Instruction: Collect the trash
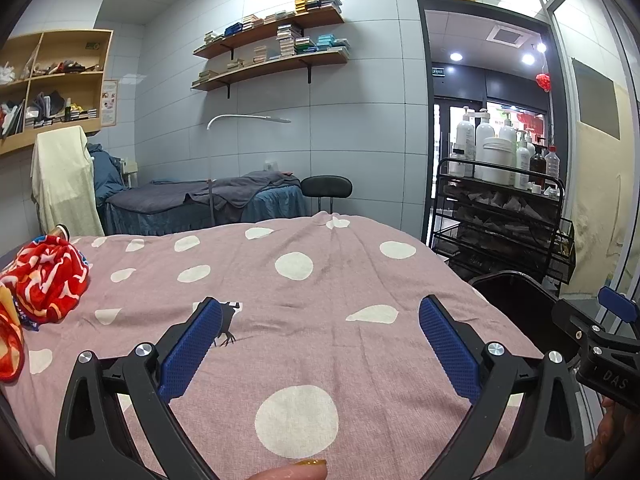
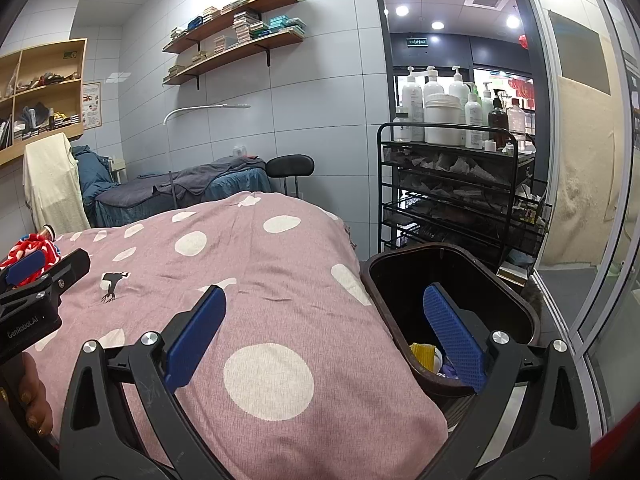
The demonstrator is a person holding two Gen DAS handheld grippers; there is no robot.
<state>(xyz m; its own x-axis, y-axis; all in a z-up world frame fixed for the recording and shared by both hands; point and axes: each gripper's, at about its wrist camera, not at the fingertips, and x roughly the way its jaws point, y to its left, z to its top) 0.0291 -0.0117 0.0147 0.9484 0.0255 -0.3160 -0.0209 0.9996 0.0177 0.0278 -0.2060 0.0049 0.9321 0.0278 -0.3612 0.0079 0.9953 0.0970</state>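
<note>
A crumpled red, white and orange wrapper (image 1: 44, 280) lies on the pink polka-dot bed cover (image 1: 320, 280) at its far left; it also shows in the right wrist view (image 2: 36, 250). A dark trash bin (image 2: 452, 268) stands beside the bed's right edge, with yellow and purple scraps (image 2: 426, 354) inside. My left gripper (image 1: 320, 316) is open and empty over the middle of the bed. My right gripper (image 2: 324, 308) is open and empty, its right finger over the bin. Each gripper shows at the edge of the other's view.
A black wire cart (image 2: 460, 192) with pump bottles stands behind the bin. A glass partition (image 2: 580, 200) runs along the right. A second bed (image 1: 200, 200), a stool (image 1: 326, 188), a lamp and wall shelves stand at the back.
</note>
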